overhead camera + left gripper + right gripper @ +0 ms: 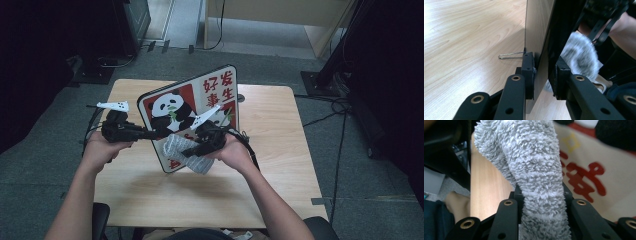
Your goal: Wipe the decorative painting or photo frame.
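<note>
Holding the panda board [192, 107] upright on edge over the table [280, 150], the left gripper [150, 134] is clamped on the board's left edge, one pad on each face. The right gripper [197, 149], clenched on the grey fluffy cloth [182, 152], sits just in front of the printed face near its lower edge. The cloth's long axis runs along the jaws toward the face, so wiping falls to the right hand.

**Panda sign colours, quick rundown**

The panda sign [192, 112] is cream with a black edge, red panels, red characters, and a black-and-white panda chewing green bamboo. The fuzzy cloth [536, 177] is light grey with faint paler stripes. The table [280, 165] is pale wood grain; both grippers are black.
</note>
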Tool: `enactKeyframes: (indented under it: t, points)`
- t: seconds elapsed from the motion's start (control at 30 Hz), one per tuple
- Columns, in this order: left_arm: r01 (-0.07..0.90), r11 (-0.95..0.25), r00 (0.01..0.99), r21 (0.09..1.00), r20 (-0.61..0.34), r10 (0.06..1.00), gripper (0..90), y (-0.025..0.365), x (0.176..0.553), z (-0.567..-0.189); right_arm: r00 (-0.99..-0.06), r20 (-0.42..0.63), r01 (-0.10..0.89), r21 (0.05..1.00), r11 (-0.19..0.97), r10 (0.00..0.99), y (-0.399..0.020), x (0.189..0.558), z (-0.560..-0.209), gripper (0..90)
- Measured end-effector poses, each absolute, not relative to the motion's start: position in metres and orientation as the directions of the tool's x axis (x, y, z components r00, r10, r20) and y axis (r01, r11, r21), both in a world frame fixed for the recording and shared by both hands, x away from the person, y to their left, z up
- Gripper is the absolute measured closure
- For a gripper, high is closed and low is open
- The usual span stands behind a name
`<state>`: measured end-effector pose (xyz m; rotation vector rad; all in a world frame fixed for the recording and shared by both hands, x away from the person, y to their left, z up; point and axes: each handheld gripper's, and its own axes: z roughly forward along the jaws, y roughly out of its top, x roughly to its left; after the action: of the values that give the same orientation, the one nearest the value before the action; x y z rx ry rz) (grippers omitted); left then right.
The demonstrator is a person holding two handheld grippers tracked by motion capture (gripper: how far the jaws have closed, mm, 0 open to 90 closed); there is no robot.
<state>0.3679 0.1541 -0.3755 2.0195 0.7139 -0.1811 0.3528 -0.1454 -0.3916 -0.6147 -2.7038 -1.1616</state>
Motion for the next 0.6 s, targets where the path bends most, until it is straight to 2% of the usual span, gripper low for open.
enactKeyframes:
  t: [0.6]
  points:
    - [0.552, -0.373, 0.819, 0.746, -0.401, 0.41, 75.5, 0.154, 0.367, -0.376, -0.902, 0.248, 0.418, 0.706, 0.571, 0.355, -0.152, 0.369, -0.305, 70.1]
